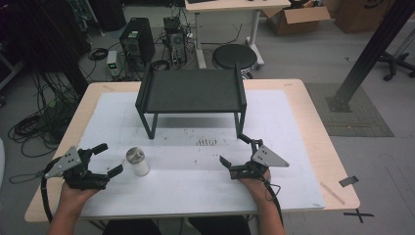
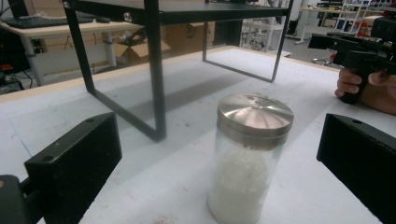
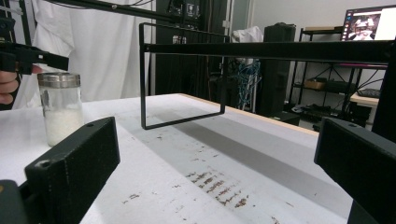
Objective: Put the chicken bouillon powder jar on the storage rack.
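Jar: a clear glass jar (image 1: 137,162) with a brushed metal lid, about half full of white grains, stands upright on the white worktop (image 1: 195,186), left of the middle and in front of the black shelf stand (image 1: 191,90).
Left gripper: the left gripper (image 1: 108,159) sits at the worktop's near left corner, held in the person's left hand (image 1: 76,191); its fingers are spread wide, pointing toward the jar.
Jar and left fingers: in the left gripper view the jar (image 2: 250,156) stands between the two black fingers (image 2: 74,161), apart from both, with open worktop showing on either side.
Right gripper: the right gripper (image 1: 234,150) rests to the right of the middle, held in the right hand (image 1: 254,183); its fingers are also wide apart and hold nothing.
Right gripper view: the jar (image 3: 60,108) appears far off at the left, well apart from this gripper's fingers (image 3: 77,161); the stand's thin frame (image 3: 180,74) rises behind it.
Worktop marks: a patch of brown scuffs (image 1: 206,142) lies in front of the stand, between the jar and the right gripper.
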Motion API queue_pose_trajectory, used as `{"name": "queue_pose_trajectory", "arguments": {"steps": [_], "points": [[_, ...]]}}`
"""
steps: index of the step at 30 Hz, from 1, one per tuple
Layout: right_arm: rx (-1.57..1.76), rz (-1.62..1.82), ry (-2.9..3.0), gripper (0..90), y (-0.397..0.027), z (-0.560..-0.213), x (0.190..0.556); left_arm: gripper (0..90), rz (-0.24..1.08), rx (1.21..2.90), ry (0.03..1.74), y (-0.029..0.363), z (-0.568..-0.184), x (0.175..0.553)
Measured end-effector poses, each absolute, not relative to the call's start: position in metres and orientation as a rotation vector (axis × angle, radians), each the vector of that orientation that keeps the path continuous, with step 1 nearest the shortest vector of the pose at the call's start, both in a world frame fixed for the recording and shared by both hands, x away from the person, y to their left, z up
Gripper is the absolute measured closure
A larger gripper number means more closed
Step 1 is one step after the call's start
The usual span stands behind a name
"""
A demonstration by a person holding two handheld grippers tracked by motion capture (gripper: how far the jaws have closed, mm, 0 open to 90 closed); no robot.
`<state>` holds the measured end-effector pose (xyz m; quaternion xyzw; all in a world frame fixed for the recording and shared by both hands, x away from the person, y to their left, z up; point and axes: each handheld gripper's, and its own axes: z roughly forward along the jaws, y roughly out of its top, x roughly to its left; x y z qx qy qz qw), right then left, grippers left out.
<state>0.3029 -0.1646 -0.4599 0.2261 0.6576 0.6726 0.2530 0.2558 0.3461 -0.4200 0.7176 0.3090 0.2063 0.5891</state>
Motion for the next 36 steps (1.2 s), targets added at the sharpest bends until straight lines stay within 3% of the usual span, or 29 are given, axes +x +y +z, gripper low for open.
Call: {"name": "queue_pose_trajectory", "arguments": {"steps": [36], "points": [[0.613, 1.83, 1.788, 0.0, -0.165, -0.46, 0.303, 0.5, 0.386, 1.843, 0.72, 0.316, -0.42, 0.271]]}}
